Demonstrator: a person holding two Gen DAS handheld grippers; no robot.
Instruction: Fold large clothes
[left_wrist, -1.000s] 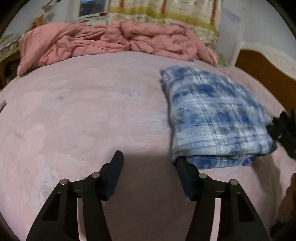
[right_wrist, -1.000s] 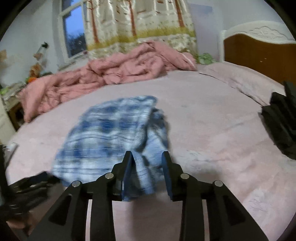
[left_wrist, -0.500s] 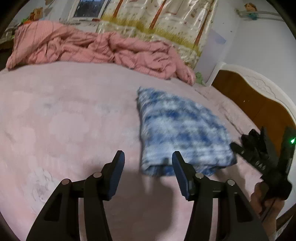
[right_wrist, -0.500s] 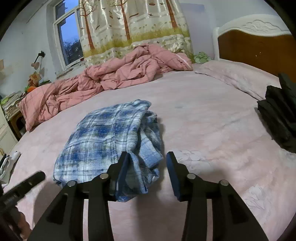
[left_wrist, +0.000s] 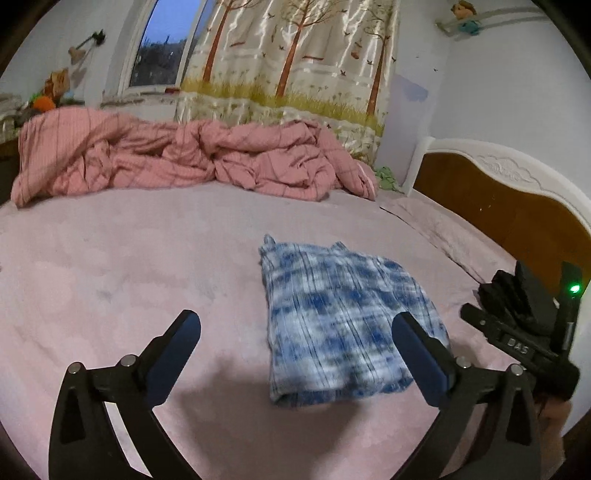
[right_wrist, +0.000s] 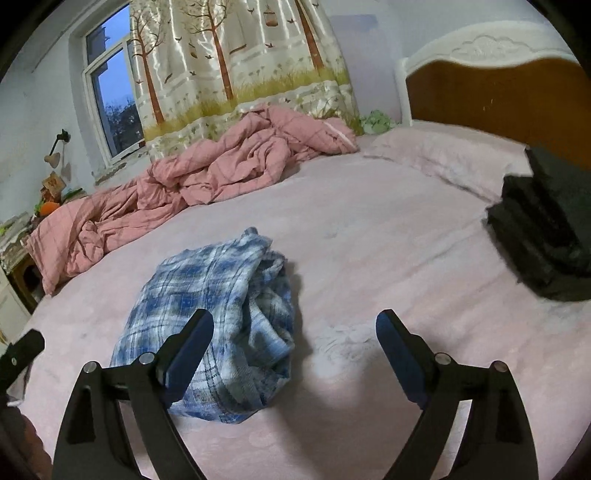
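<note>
- The bed (left_wrist: 110, 266), covered in a pale pink sheet, fills both of my views; a second ago my cameras looked down onto it from close in, and now both have pulled back and up, so the window, the tree-print curtain (left_wrist: 295, 55) and the wooden headboard (left_wrist: 491, 206) show far more fully.
- The crumpled pink quilt (left_wrist: 177, 158) lies along the far edge of the bed below the curtain, where it lay before.
- A pale pink pillow (right_wrist: 443, 155) rests at the far right by the headboard, well apart from the shirt.
- A stack of dark folded clothes (right_wrist: 546, 243) sits on the right side of the bed, apart from the shirt.
- The blue plaid shirt (left_wrist: 340, 317) lies folded into a compact bundle near the middle of the bed, flat on the sheet and free of both my tools. In the right wrist view its right side (right_wrist: 273, 310) is loosely bunched rather than flat. A second ago its near edge sat between my right gripper's fingers; now nothing holds it.
- My left gripper (left_wrist: 295, 347) hangs above the sheet with its jaws spread wide, much wider than a second ago; the shirt's near end shows between them, not touched.
- My right gripper (right_wrist: 295, 343) is likewise spread wide, up from a narrow gap before. Its left finger (right_wrist: 188, 350) crosses in front of the shirt's near edge; whether it touches, I cannot tell.
</note>
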